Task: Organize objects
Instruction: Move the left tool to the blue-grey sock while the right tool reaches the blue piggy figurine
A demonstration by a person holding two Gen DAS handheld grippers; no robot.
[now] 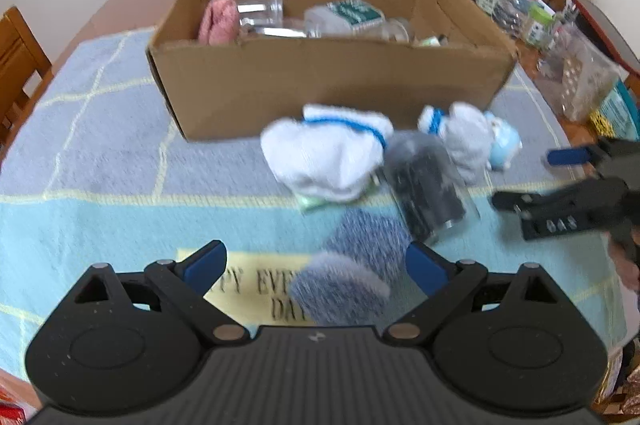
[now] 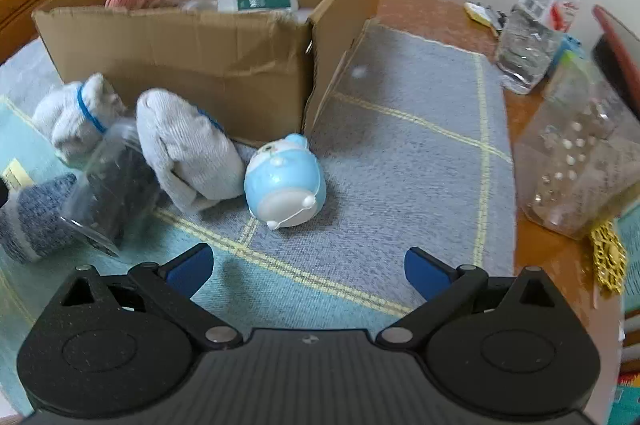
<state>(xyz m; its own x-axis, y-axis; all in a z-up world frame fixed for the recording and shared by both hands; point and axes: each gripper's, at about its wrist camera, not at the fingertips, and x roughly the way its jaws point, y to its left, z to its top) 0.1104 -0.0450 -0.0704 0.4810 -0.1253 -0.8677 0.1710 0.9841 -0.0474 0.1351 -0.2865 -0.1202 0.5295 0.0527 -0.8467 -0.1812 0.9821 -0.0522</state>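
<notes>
Blue-and-white round toy (image 2: 285,181) lies tipped on the mat (image 2: 400,145), just off the cardboard box's (image 2: 180,53) near corner, touching a rolled white sock (image 2: 188,149). My right gripper (image 2: 308,271) hangs near it, fingers spread, nothing between them. My left gripper (image 1: 316,271) is spread wide too, a blue-grey sock roll (image 1: 352,273) lying between its tips, ungripped. Beyond: dark jar (image 1: 428,181), another white sock (image 1: 328,153). Water bottle (image 2: 536,17) off right.

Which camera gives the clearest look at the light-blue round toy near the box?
The right wrist view: the blue toy lies sharp and unobstructed before the cardboard box. In the left wrist view it is blurred and mostly hidden behind a white sock.
</notes>
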